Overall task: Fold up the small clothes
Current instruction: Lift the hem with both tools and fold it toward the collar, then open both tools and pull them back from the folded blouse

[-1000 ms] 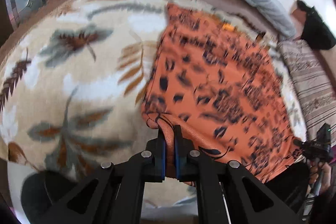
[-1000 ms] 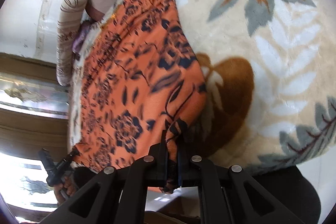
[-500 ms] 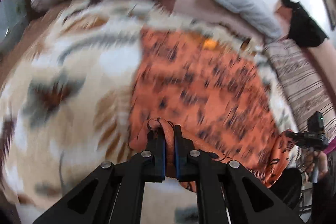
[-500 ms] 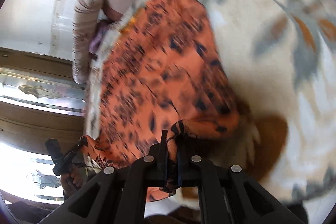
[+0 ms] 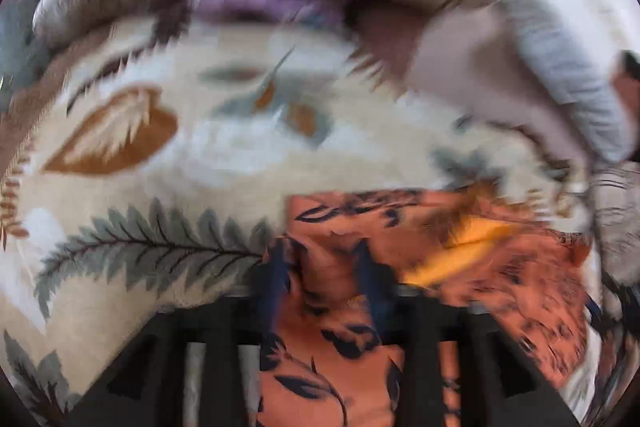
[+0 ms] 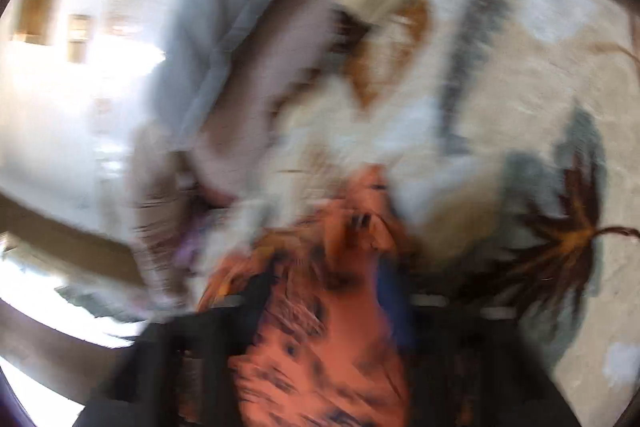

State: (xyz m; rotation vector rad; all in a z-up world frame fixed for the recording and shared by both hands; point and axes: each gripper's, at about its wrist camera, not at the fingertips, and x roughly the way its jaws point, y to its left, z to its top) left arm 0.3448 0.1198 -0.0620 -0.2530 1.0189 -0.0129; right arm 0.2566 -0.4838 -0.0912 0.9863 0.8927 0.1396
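Both claws (image 5: 324, 271) (image 6: 324, 287) just opening over orange garment (image 5: 500, 279).

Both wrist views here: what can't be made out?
- Left wrist view: whether the left hand-held gripper pads touch the orange floral garment lying between the parted jaws, which have just been opening; motion blur hides it.
- Right wrist view: the same for the right hand-held gripper; heavier blur.
- Both views: the garment's near edge, cut off by the frame bottom.
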